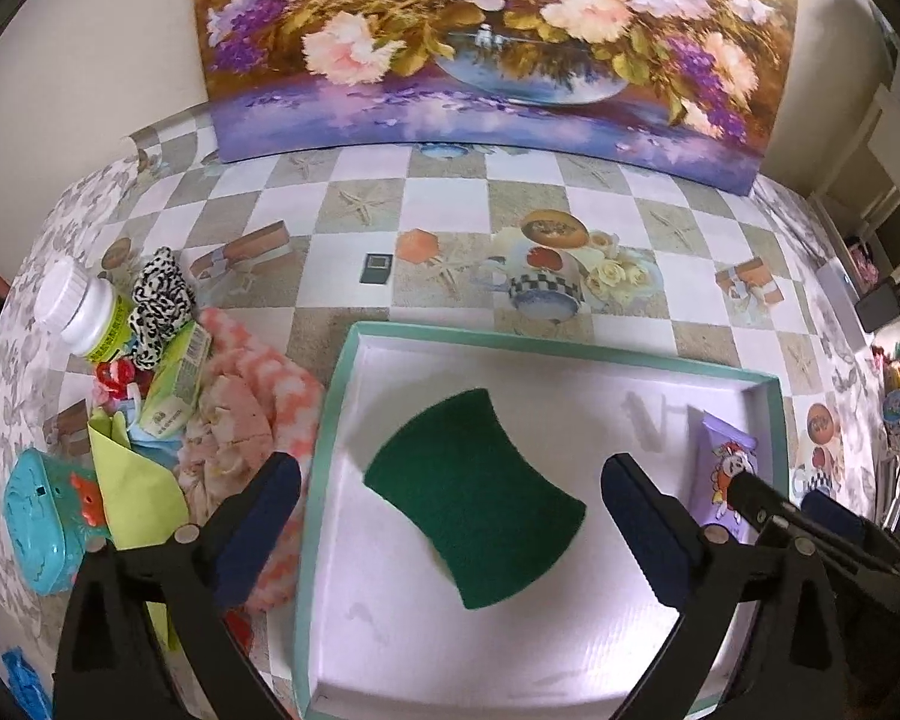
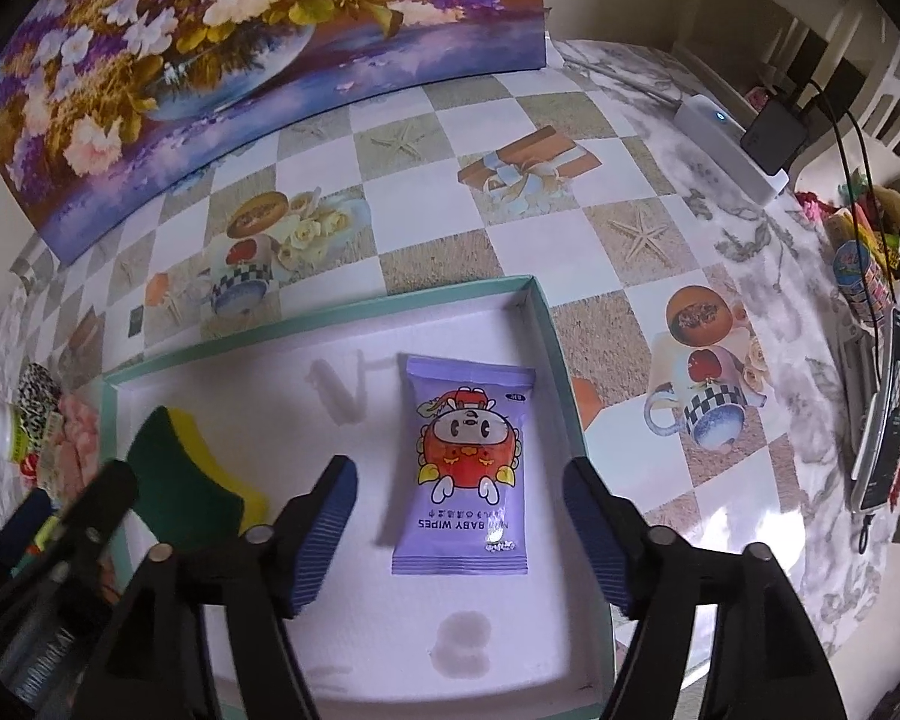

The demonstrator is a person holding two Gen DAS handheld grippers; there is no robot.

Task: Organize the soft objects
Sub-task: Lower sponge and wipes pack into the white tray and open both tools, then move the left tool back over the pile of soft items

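- Far left of table: pile of loose items outside the box. White-capped bottle (image 1: 81, 315) lies on its side; a black-and-white patterned fabric piece (image 1: 159, 300) sits just beside it.
- Near side of the pile: teal plastic toy (image 1: 45, 525), a lime-green sheet (image 1: 135, 480), a small green carton (image 1: 177, 384). A pink-and-white fleece cloth (image 1: 252, 408) is bunched against the left outer wall of the box.
- Box (image 1: 330, 420): shallow, teal rim, white floor, sits on the checkered tablecloth (image 1: 450, 198).
- Left gripper (image 1: 450, 516): jaws wide apart, nothing pressed between the pads. Left finger hangs over the fleece and box rim, right finger over the box floor.
- Green sponge (image 1: 474, 498): lies flat on the box floor, left half of the box, framed between the left gripper's fingers, touching neither. Right wrist view shows a yellow layer under the green face.
- Baby wipes pack (image 2: 465, 462): purple, cartoon print, flat on the box floor in the right half, near the right wall.
- Right gripper (image 2: 459, 534): jaws apart, pads clear of the pack on both sides; the pack's near end lies between them.
- Far edge: floral painting (image 1: 486, 42) stands against the wall.
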